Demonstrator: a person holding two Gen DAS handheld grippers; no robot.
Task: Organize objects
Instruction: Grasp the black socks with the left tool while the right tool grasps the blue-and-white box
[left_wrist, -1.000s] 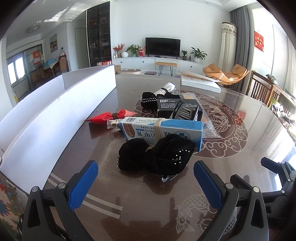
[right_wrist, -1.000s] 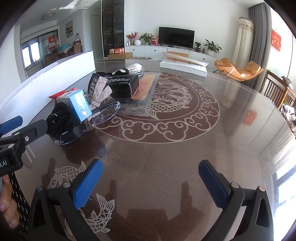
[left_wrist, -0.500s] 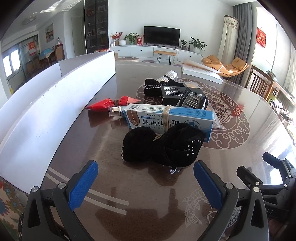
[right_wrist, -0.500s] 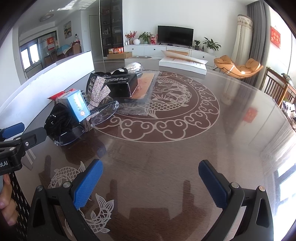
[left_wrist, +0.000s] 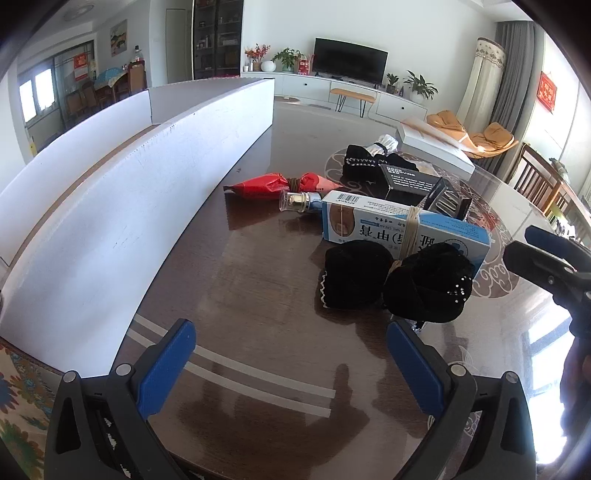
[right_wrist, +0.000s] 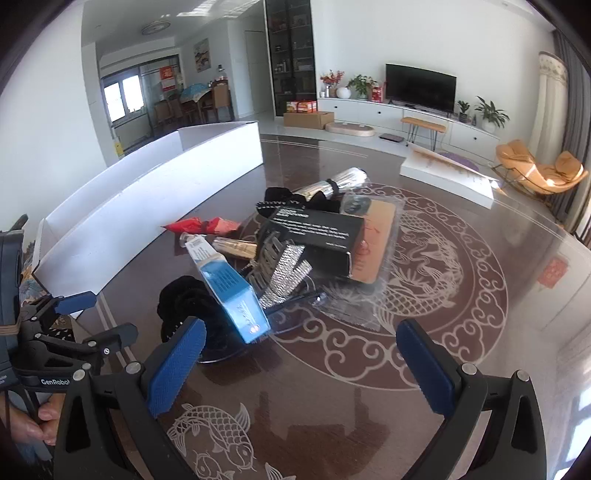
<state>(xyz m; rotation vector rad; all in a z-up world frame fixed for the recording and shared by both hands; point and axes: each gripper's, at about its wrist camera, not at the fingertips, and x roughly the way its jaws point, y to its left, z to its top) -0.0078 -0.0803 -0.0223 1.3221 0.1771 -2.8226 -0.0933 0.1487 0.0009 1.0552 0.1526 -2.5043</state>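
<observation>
A pile of objects lies on the dark glass table (left_wrist: 258, 295): a black velvet pouch (left_wrist: 395, 282) tied with twine, a blue box (left_wrist: 402, 230) behind it, a red packet (left_wrist: 277, 184), a small bottle (left_wrist: 295, 201), a black box (left_wrist: 410, 179) and a silver roll (right_wrist: 336, 182). My left gripper (left_wrist: 291, 365) is open and empty, just short of the pouch. My right gripper (right_wrist: 299, 365) is open and empty, close to the blue box (right_wrist: 229, 288) and the pouch (right_wrist: 188, 306).
A long white open box (left_wrist: 129, 177) stands along the table's left side. A flat white box (right_wrist: 447, 173) lies at the far edge. A glittery strap (right_wrist: 284, 273) and a clear plastic sleeve (right_wrist: 373, 236) lie in the pile. Chairs (left_wrist: 543, 184) stand to the right.
My left gripper has swung left, so the pile now sits to its right. My right gripper has moved forward and left, much closer to the pile.
</observation>
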